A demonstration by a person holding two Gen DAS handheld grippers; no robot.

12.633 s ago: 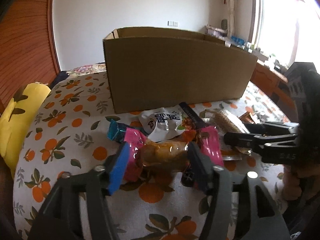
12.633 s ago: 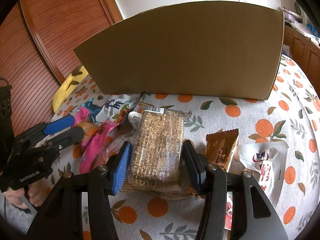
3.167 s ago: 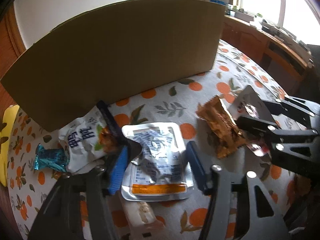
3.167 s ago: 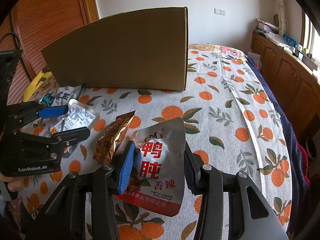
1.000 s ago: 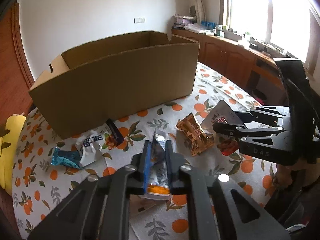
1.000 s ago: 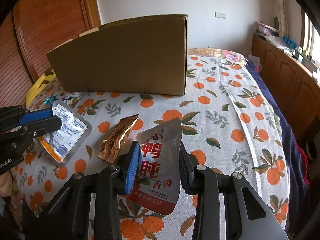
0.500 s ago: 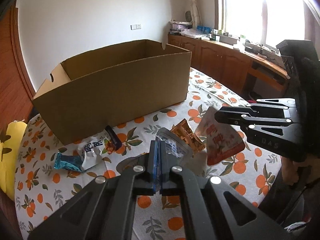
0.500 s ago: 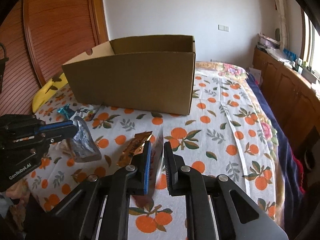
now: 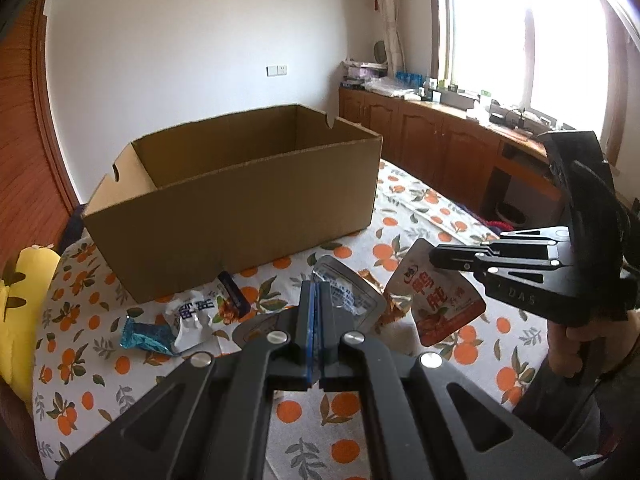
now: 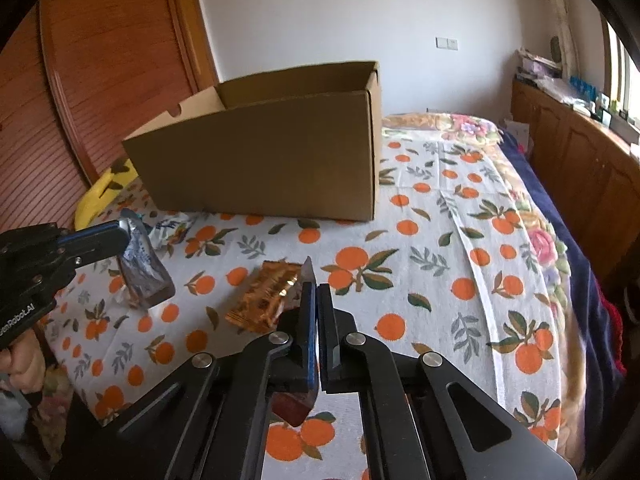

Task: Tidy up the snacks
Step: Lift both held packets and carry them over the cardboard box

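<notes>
Both tools are clenched on snacks held above the bed (image 10: 460,248): the left tool (image 9: 315,292) grasps one silver pouch (image 9: 344,294), the right tool (image 10: 316,292) one red-printed pouch (image 9: 434,304). Three packets lie loose: gold (image 10: 266,294), white (image 9: 196,312), blue (image 9: 146,334). One open cardboard box (image 9: 240,204) stands behind.

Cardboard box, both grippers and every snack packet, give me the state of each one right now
cardboard box: open-topped, upright
left gripper: shut on silver pouch, lifted
right gripper: shut on red-and-white pouch, lifted
gold packet: lying on bedspread
white packet: crumpled, lying
teal packet: lying
</notes>
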